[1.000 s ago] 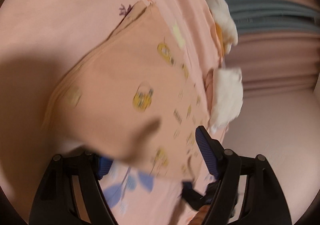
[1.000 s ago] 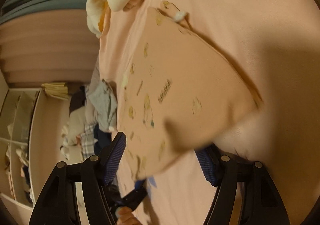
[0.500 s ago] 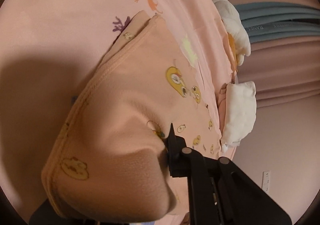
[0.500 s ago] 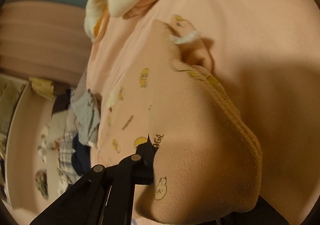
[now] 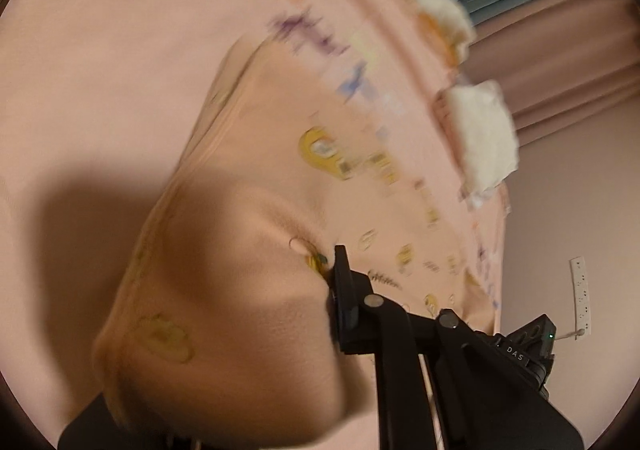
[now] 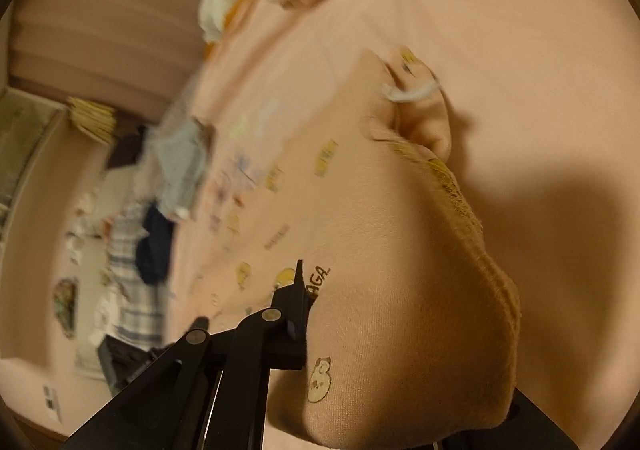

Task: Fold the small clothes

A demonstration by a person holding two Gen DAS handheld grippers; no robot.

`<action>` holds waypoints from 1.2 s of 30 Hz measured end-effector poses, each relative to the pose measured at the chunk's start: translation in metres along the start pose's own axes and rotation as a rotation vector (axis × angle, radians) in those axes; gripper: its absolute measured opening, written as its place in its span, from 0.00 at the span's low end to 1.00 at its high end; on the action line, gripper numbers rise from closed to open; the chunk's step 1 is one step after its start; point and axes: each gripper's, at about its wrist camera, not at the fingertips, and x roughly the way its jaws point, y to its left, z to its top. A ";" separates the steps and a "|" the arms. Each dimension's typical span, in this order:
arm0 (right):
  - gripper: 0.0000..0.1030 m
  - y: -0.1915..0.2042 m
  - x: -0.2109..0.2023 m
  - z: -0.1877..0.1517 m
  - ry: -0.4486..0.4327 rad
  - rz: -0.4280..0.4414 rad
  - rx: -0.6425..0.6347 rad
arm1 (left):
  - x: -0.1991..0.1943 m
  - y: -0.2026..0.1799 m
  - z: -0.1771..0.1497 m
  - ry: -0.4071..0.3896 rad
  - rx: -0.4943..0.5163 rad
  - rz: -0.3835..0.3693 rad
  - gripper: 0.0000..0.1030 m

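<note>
My left tongs (image 5: 334,286) are clamped tight on a bunched fold of the small peach garment (image 5: 256,217), and my right tongs (image 6: 302,314) pinch another fold of that garment (image 6: 400,290) just as tightly. The cloth drapes over both, lifted near the middle of the bed (image 5: 100,69), whose pink printed sheet lies beneath. White folded clothes (image 5: 484,137) sit at the bed's far edge, with a grey garment (image 6: 180,165) nearby.
</note>
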 end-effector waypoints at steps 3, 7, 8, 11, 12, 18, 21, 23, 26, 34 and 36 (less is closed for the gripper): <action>0.08 -0.008 -0.003 -0.018 0.017 -0.078 0.011 | -0.016 0.023 -0.012 -0.017 -0.042 0.000 0.10; 0.08 -0.018 -0.021 -0.032 0.006 -0.118 -0.007 | -0.045 0.035 -0.027 -0.054 0.029 0.068 0.10; 0.07 -0.021 -0.027 -0.035 -0.004 -0.128 -0.014 | -0.051 0.038 -0.031 -0.071 0.063 0.098 0.09; 0.03 -0.031 -0.042 -0.042 -0.042 -0.174 -0.007 | -0.061 0.048 -0.040 -0.087 0.085 0.115 0.09; 0.03 -0.036 -0.046 -0.043 -0.046 -0.168 0.006 | -0.064 0.052 -0.042 -0.085 0.077 0.118 0.09; 0.03 -0.044 -0.067 -0.049 -0.066 -0.219 0.016 | -0.074 0.041 -0.055 -0.145 0.259 0.303 0.03; 0.02 -0.041 -0.071 -0.048 -0.086 -0.312 -0.039 | -0.075 0.044 -0.062 -0.169 0.324 0.339 0.03; 0.02 -0.044 -0.071 -0.046 -0.079 -0.306 -0.029 | -0.074 0.049 -0.058 -0.165 0.281 0.324 0.03; 0.00 -0.048 -0.068 -0.045 -0.069 -0.317 -0.021 | -0.074 0.053 -0.051 -0.145 0.228 0.304 0.03; 0.00 -0.038 -0.059 -0.046 -0.055 -0.431 -0.150 | -0.071 0.040 -0.061 -0.176 0.342 0.363 0.03; 0.00 -0.037 -0.058 -0.044 -0.053 -0.438 -0.145 | -0.070 0.037 -0.062 -0.178 0.355 0.381 0.02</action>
